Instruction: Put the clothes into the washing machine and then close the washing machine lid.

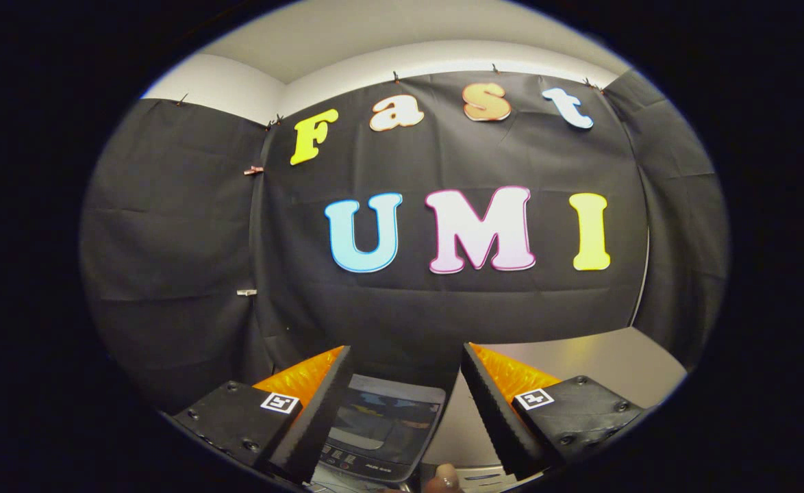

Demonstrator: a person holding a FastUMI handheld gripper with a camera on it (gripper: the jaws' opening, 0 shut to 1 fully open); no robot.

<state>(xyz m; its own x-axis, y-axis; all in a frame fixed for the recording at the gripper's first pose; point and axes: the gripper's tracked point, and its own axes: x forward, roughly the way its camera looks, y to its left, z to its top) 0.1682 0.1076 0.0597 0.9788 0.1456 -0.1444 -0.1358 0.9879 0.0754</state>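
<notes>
My gripper [406,383] is held high and open, with a wide gap and nothing between its black, ridged fingers [320,411]. Down between the fingers, below them, lies the small grey washing machine [385,428]. Its dark glass lid lies flat and shut, with a control strip along the near edge. A fingertip of a person's hand [443,477] shows just beside the machine's near right corner. I cannot make out any clothes.
The machine stands on a light grey tabletop [600,366] that stretches to the right beyond the right finger. The black cloth wall [443,301] rises close behind the machine and wraps around both sides.
</notes>
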